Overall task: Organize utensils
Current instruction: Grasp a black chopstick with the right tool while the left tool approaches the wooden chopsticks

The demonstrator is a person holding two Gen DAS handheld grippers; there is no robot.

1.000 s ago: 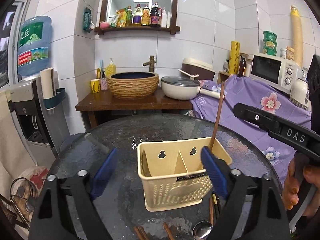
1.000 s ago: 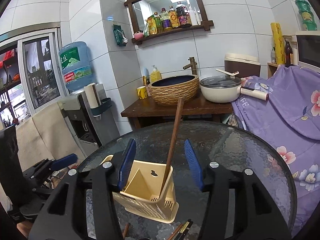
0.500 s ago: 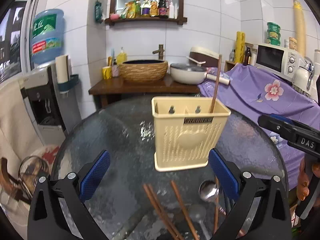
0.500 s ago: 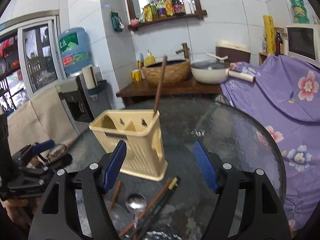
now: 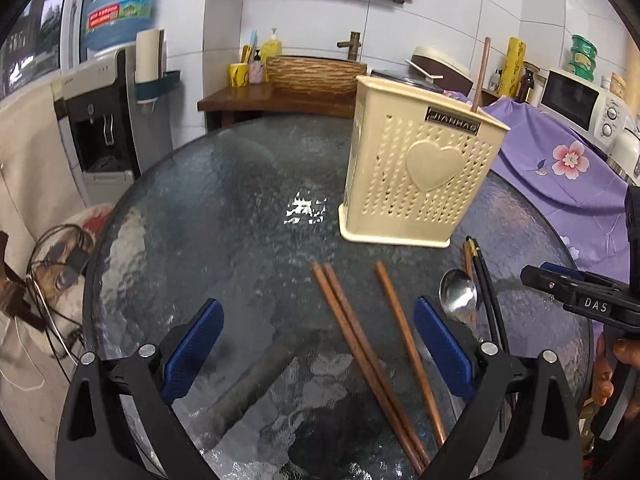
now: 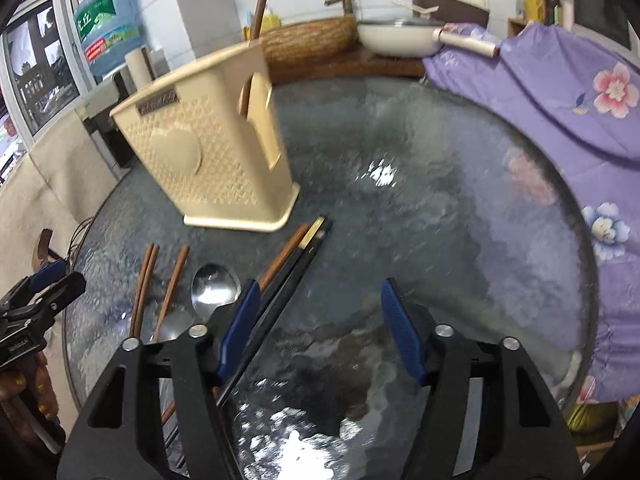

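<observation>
A cream slotted utensil holder [image 5: 420,176] [image 6: 208,152] stands on the round glass table [image 5: 224,208] [image 6: 440,200], with one brown chopstick [image 5: 482,76] [image 6: 262,0] upright in it. In front of it lie a pair of brown chopsticks [image 5: 352,328], a single one [image 5: 404,336], a metal spoon [image 5: 458,296] [image 6: 214,286] and black chopsticks [image 5: 486,288] [image 6: 288,276]. My left gripper [image 5: 316,344] hovers wide over the brown chopsticks, jaws closing a little, pads touching nothing. My right gripper [image 6: 320,330] is closing over bare glass, the black chopsticks just beside its left finger.
Purple flowered cloth [image 6: 560,92] drapes along the table's right side. A wooden stand with a woven basin [image 5: 316,74] and a pan [image 6: 396,38] sits behind. A water dispenser [image 5: 104,120] stands at the left. A person's hand [image 5: 608,376] holds the other gripper at the table's right edge.
Both grippers have sunk toward the table and tilted down. The holder, seen from above before, now shows its side, and the loose utensils have come into full view.
</observation>
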